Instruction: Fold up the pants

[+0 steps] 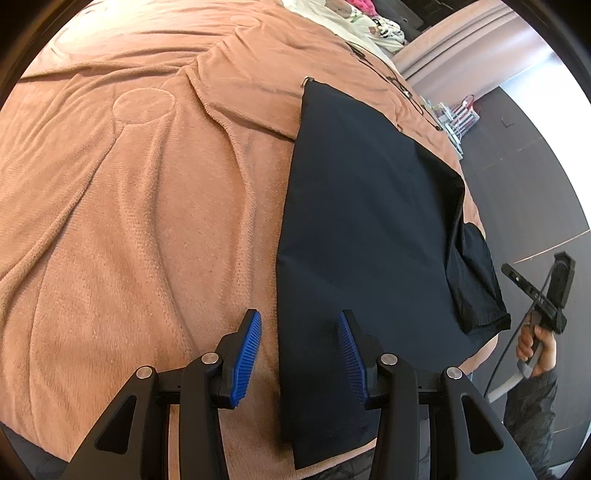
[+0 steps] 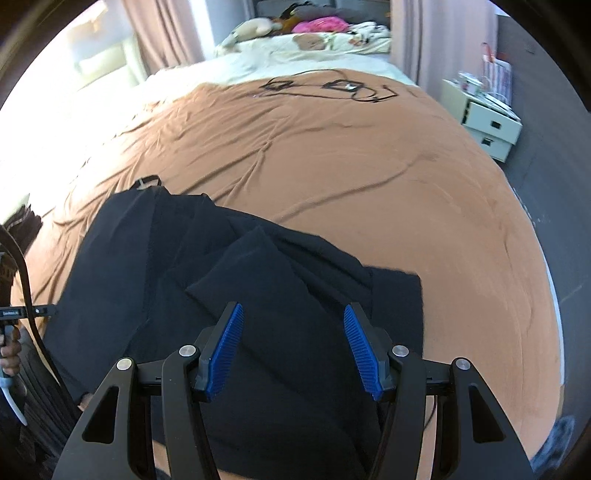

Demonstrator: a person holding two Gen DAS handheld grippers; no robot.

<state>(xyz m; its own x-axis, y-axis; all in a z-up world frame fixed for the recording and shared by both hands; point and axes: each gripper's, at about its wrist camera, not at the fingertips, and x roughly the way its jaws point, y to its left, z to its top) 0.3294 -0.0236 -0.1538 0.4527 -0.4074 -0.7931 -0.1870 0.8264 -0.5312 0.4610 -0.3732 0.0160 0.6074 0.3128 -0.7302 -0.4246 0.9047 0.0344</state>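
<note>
Black pants lie folded lengthwise on a brown blanket that covers a bed. In the left wrist view my left gripper hovers open above the pants' left edge near the bed's front, nothing between its blue pads. The right hand with its gripper handle shows at the far right of that view, off the bed's side. In the right wrist view the pants lie rumpled with overlapping folds, and my right gripper hangs open above them, holding nothing.
Black cables lie on the blanket's far part. Pillows, a soft toy and pink cloth sit at the bed's head. A white drawer unit stands beside the bed on a dark floor. Pink curtains hang behind.
</note>
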